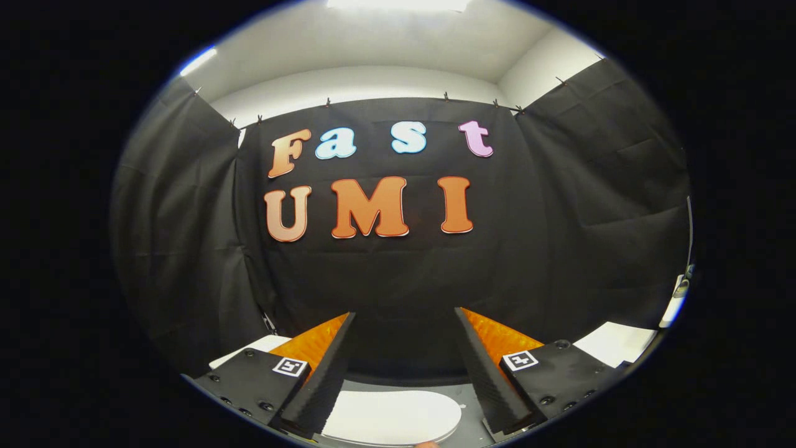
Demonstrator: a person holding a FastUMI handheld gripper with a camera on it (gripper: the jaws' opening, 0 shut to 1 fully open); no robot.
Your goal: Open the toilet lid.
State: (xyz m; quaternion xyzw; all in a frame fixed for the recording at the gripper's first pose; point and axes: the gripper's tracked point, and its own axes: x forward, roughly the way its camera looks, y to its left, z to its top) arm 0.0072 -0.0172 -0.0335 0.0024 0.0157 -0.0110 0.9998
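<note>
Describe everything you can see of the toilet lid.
The toilet lid shows as a smooth, white, rounded slab, plastic by its look, lying flat and closed, with a thin edge line along its near rim. It sits low between the two fingers of the claw, below them, on a grey surface. Its rounded end points toward the right-hand finger; the left-hand finger covers its other end. The claw is open, fingers spread wide, and neither finger visibly touches the lid.

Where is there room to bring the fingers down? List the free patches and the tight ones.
The gripper is open, with a wide empty gap between its fingers. Below that gap lies the white toilet lid, flat and bare on top. A narrow grey strip runs beside the lid by the right finger; that spot is tight.
</note>
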